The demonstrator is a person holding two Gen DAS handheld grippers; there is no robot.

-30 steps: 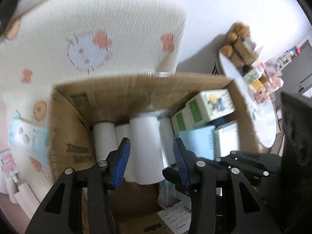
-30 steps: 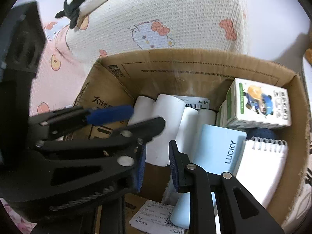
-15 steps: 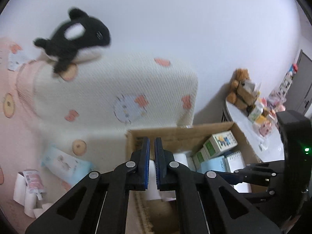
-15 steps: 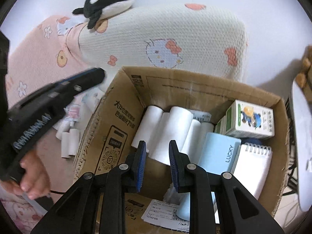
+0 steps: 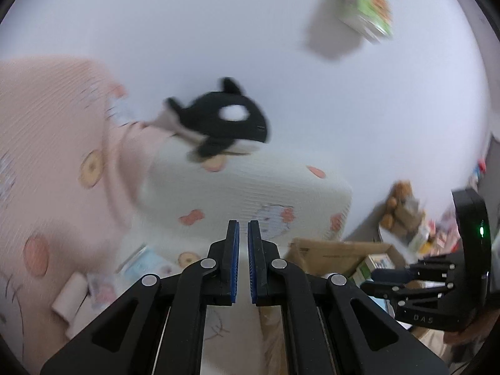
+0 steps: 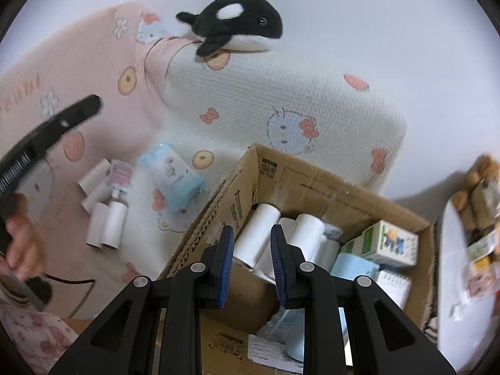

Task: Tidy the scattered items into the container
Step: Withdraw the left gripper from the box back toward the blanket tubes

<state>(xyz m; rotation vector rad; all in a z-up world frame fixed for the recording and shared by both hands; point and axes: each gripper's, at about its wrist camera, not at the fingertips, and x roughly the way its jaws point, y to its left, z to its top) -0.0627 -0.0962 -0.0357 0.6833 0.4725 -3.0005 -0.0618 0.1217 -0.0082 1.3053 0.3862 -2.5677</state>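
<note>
The cardboard box [image 6: 312, 175] holds several white rolls [image 6: 259, 234], a cartoon carton [image 6: 393, 243], a light blue item [image 6: 353, 265] and a spiral notebook [image 6: 390, 284]. My right gripper [image 6: 251, 234] hovers above the box's near left corner, shut to a narrow gap with nothing in it. My left gripper [image 5: 243, 223] is shut and empty, raised and pointing toward the sofa left of the box [image 5: 328, 250]. On the sofa seat lie a blue tissue pack [image 6: 175, 175], white rolls [image 6: 106, 222] and a small pouch [image 6: 120, 175].
A black and white orca plush [image 6: 237, 22] rests on top of the cream cushion [image 6: 281, 93]. A pink cushion [image 6: 78, 72] stands to its left. A white round table [image 6: 462, 265] with small goods is right of the box. A hand [image 6: 18, 247] holds the left gripper [image 6: 90, 104].
The left gripper closed, rose out of the box and swung left toward the sofa. The right gripper lifted and pulled back from the box, staying shut.
</note>
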